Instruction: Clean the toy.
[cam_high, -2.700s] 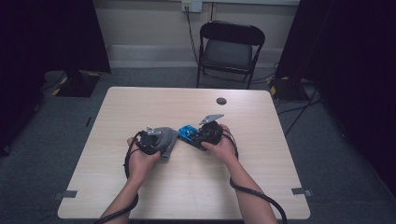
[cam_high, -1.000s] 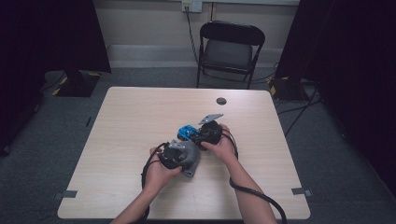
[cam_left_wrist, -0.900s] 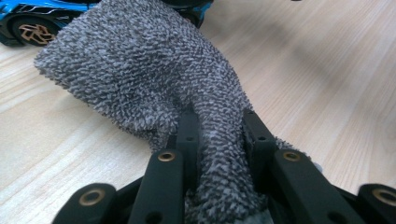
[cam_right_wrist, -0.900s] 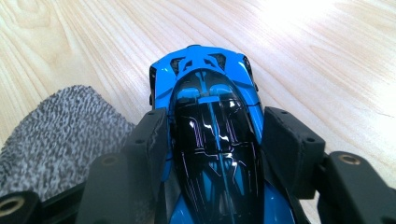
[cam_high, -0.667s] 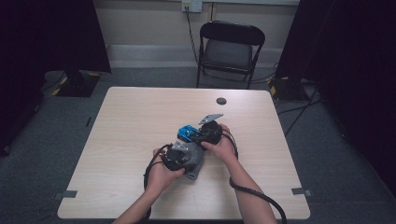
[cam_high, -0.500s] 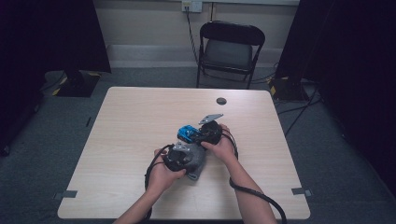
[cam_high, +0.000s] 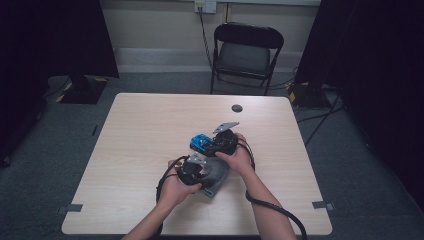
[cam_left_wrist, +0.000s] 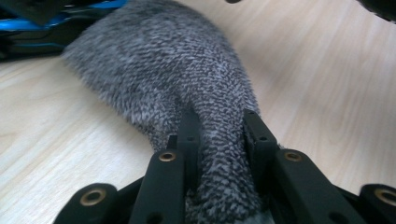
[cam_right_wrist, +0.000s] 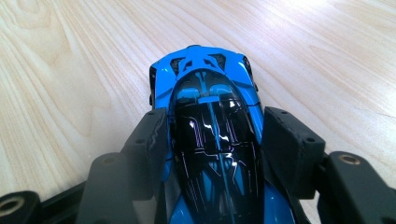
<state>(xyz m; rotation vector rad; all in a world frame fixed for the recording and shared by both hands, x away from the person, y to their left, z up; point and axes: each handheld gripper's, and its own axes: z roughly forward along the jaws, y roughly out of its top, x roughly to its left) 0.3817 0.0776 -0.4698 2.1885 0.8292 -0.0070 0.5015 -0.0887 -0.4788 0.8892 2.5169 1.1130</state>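
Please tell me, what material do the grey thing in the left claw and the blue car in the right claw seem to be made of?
The grey cloth looks like a knitted, fuzzy fabric: a flecked weave with soft, hairy edges, bunching where the left claw pinches it. The blue toy car looks like hard glossy plastic, possibly painted metal: its dark canopy mirrors the light sharply.

I count one table (cam_high: 130, 150), two hand-held grippers, left (cam_high: 192, 170) and right (cam_high: 222, 142), one blue toy car (cam_right_wrist: 210, 121), one grey knitted cloth (cam_left_wrist: 187, 79), one folding chair (cam_high: 246, 50), and one small dark disc (cam_high: 237, 108), possibly a cap.
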